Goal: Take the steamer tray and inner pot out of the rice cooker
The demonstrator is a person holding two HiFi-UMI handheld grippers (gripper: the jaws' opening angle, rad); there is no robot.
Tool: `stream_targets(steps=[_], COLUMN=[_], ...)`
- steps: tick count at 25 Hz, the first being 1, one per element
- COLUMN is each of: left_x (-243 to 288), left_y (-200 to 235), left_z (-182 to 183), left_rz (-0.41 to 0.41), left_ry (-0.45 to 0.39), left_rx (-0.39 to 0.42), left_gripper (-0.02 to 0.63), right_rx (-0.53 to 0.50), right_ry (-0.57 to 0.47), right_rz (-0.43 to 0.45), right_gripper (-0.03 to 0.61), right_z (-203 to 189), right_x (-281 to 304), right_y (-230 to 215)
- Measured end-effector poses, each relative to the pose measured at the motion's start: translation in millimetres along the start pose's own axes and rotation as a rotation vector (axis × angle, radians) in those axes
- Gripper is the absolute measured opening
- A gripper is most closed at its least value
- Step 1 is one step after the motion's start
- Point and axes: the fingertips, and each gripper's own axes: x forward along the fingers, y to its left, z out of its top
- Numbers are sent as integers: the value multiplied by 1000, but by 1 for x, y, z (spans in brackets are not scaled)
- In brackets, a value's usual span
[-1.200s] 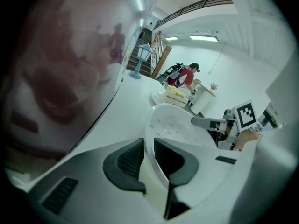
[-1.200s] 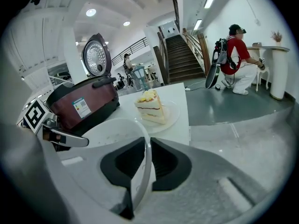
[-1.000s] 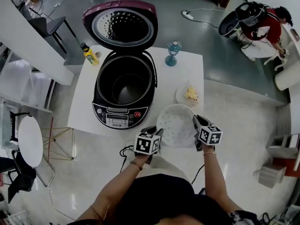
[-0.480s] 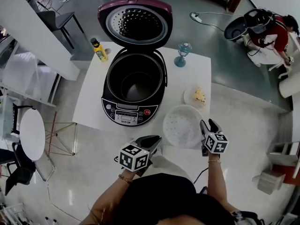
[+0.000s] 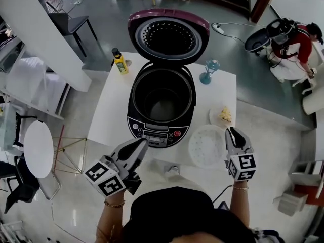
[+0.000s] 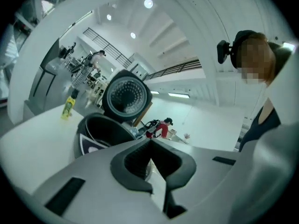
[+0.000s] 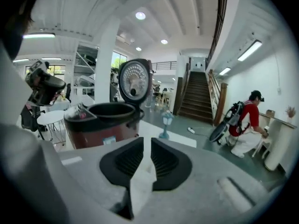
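Cooker: rice cooker stood on the white table, lid swung up and back, control panel facing the person.
Pot: inner pot was seated inside the cooker body, dark and apparently empty.
Tray: white perforated steamer tray was out of the cooker, lying flat on the table just right of the control panel, near the front edge.
Left gripper: left gripper was held off the table's front edge, tips aimed at the cooker's front left corner, touching nothing.
Left jaws: they had just been closing; in the left gripper view the left gripper had its pads clenched together with nothing between them. The open cooker showed beyond.
Right gripper: right gripper was held just beside the tray's right rim, pointing away from the person; it did not grip the tray.
Right jaws: they had just been closing; in the right gripper view the right gripper showed a narrow gap left between the pads, only a white surface visible through it, so released and empty. Cooker lay ahead to its left.
Other items on table: yellow bottle at the back left corner, blue goblet right of the lid, plate with food just behind the tray.
Room: person in red crouched on the floor, well apart at upper right.
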Motion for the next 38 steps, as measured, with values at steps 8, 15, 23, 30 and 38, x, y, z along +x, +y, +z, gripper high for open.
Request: stream_targets(steps=[8,15,23,30,38], left_x=[7,45,104,146,163], left_y=[83,153,193,208,234], left_z=[83,78,48,30,29], left_rz=[178,172,121,159,222], left_ry=[102,296,547,695,770], left_rx=[463,555,735,896,861], left_gripper=[3,27,261,322,330], right_rx=[-125,-64,-195,-426,-541], right_ry=[-106,-12,309,521,709], right_rz=[64,-16,-213,-190,-103], right_gripper=[6,79,267,282,285], right_z=[104,117,92,83,57], right_x=[65,115,158,189,218], right_y=[84,114,99,91,72])
